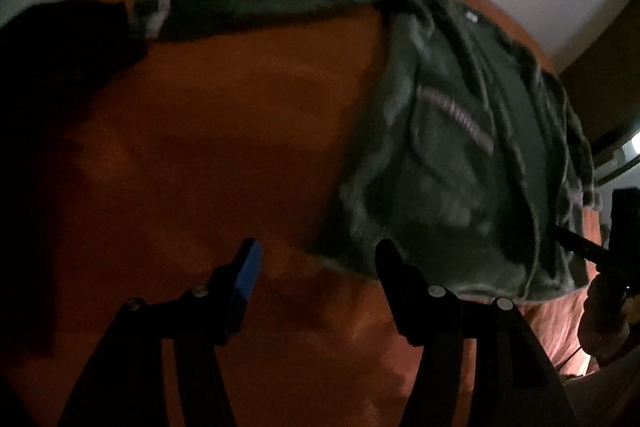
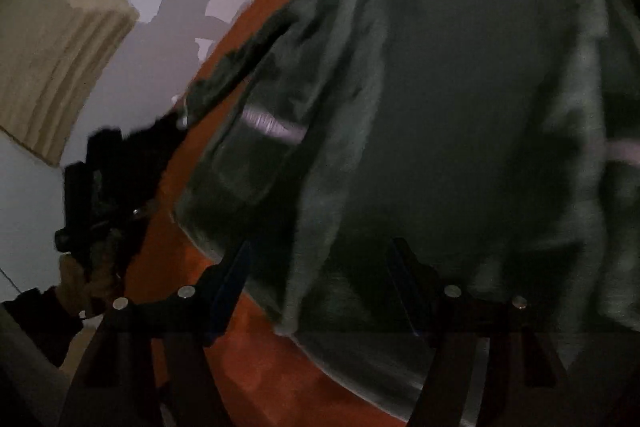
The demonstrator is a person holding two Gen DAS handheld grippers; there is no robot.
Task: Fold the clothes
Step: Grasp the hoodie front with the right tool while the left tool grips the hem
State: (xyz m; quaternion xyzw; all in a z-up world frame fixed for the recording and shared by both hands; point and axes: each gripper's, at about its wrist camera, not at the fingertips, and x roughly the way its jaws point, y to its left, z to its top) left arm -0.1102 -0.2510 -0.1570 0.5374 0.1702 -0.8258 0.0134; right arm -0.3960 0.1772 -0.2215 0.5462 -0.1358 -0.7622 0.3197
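Below the left wrist camera, the left gripper point(image 1: 318, 263) hangs with its jaws parted fairly wide over an orange bedspread point(image 1: 208, 131), nothing between them; the left finger carries a blue pad point(image 1: 248, 273), and the right finger's tip sits just at the near hem of a dark green jacket point(image 1: 452, 155), though whether it touches the cloth is not clear. The jacket lies spread on the right half of the bedspread, one sleeve point(image 1: 256, 3) stretched leftward along the far edge, a pale zipped pocket on its front. At the far right edge of this view a dark tool held by a hand point(image 1: 604, 311) shows beside the jacket. From the right wrist camera, heavily blurred, the right gripper point(image 2: 320, 259) is likewise parted fairly wide, poised over the near hem of the jacket point(image 2: 460, 115); no fold of cloth is seen pinched between its fingers. On the left a hand point(image 2: 86, 279) grips the other dark tool, near the bedspread's point(image 2: 256, 355) edge.
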